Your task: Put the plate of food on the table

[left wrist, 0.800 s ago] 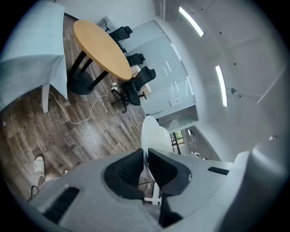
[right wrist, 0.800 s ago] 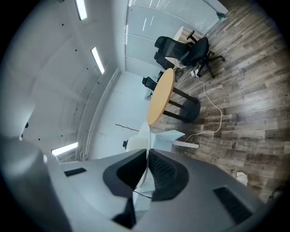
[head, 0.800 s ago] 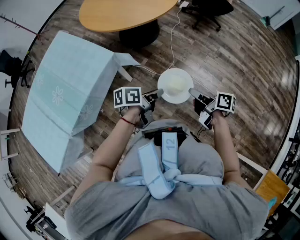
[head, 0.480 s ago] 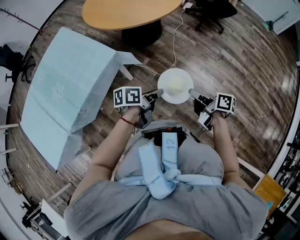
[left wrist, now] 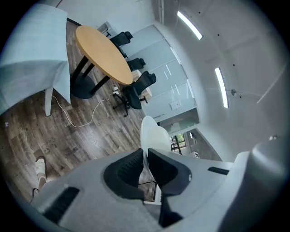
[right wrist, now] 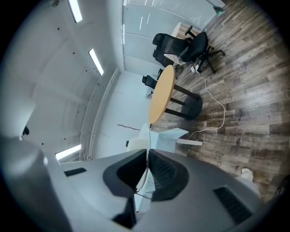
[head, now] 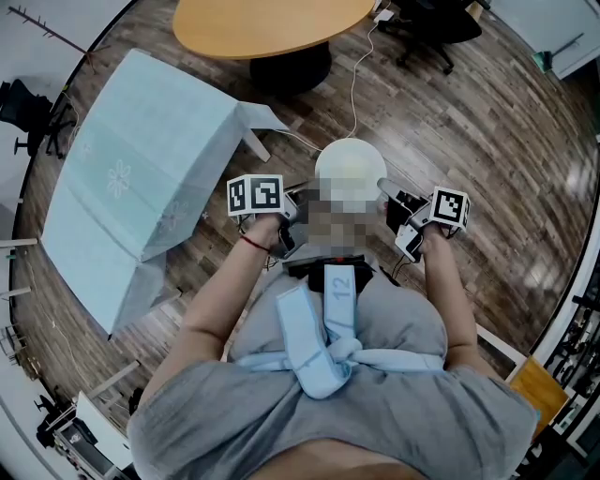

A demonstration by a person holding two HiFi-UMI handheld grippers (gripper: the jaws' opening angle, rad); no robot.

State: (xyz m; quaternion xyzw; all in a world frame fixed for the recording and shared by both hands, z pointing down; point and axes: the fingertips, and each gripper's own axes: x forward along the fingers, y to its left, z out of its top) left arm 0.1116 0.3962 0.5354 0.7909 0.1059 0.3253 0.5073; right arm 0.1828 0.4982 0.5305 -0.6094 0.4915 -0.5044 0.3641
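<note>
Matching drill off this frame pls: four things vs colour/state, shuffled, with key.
Things
1. plate
2. clothed table
3. round table
4. cable

Colour or state
A. white, trailing over the wood floor
B. tan top on a dark base
C. draped in light blue
D. pinched at opposite rims by the left gripper and the right gripper

Pairs: 1-D, 2-C, 3-B, 4-A
</note>
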